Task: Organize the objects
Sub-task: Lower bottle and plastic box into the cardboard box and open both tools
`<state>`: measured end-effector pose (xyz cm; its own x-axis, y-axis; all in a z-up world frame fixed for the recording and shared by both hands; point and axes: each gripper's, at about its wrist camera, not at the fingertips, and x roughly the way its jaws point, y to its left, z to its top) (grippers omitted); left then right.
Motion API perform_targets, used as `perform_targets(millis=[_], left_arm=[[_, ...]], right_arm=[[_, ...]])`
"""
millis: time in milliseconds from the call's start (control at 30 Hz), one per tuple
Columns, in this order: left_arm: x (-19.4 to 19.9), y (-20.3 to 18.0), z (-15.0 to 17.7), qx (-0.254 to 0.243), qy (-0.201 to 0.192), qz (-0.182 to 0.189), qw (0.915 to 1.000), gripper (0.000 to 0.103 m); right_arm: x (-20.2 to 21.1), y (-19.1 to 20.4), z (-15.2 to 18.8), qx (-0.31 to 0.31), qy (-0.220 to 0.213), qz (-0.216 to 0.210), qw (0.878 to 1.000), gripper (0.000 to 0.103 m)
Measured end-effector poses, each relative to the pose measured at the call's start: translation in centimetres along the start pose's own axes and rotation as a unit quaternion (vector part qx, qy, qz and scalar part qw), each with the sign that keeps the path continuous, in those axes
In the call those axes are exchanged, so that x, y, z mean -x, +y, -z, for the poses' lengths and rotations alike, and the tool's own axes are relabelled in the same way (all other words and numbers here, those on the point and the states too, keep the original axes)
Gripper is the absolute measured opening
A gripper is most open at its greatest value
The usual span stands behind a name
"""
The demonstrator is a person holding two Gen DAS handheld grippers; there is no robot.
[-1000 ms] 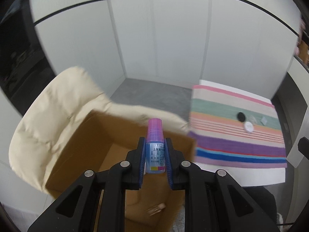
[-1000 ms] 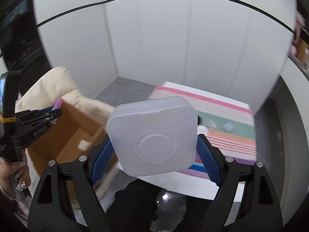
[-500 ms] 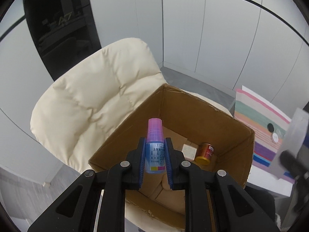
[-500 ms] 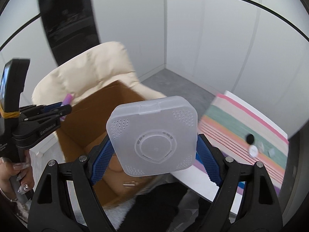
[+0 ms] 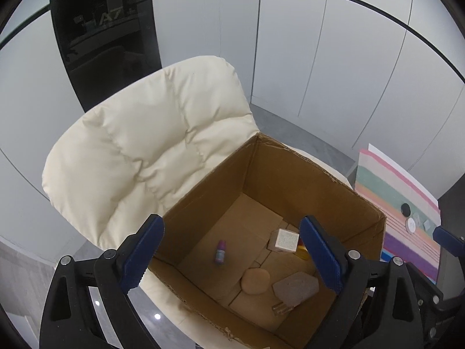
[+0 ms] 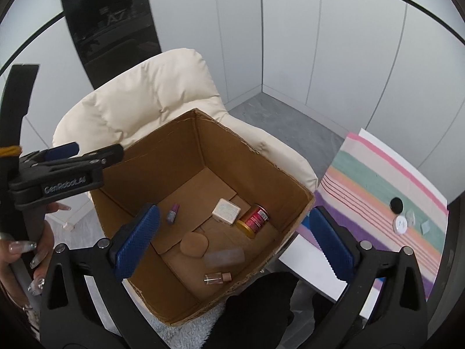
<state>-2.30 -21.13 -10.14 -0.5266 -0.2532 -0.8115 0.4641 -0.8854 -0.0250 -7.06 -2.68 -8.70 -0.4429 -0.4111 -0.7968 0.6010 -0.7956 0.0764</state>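
Left wrist view: small purple-capped bottle lies on its side on the floor of the cardboard box, clear of the walls. Translucent white case rests tilted near the box's near-right corner, blurred, beside a round tan puff and a small glass vial. White carton sits by the right wall; in the right wrist view a red can with gold lid lies touching it.

Left gripper: jaws have just been opening, now spread wide with nothing between the pads, poised over the box. Right gripper: jaws likewise have just been opening, wide and empty, above the box's near edge. A hand with decorated nails holds the left gripper's handle.

Box stands on a cream quilted chair. To the right, a white table carries a striped cloth with a black disc, a white cap and small clear pieces. Floor is grey; walls are white panels with one dark glass panel.
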Motion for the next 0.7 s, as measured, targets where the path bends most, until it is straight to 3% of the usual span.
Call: perform_targets(millis=[367, 500, 700], left_arm=[[-0.7, -0.9, 0.5, -0.008, 0.009, 0.007, 0.9999, 0.096], [-0.6, -2.9, 1.1, -0.047, 0.001, -0.003, 0.9989, 0.096], [-1.2, -6.5, 1.2, -0.077, 0.012, 0.028, 0.9966, 0.096]], right_arm=[[0.0, -1.8, 0.7, -0.027, 0.003, 0.004, 1.0, 0.103], [0.3, -3.0, 1.2, -0.034, 0.003, 0.022, 0.999, 0.103], [1.0, -6.0, 2.6, -0.051, 0.008, 0.042, 0.998, 0.103]])
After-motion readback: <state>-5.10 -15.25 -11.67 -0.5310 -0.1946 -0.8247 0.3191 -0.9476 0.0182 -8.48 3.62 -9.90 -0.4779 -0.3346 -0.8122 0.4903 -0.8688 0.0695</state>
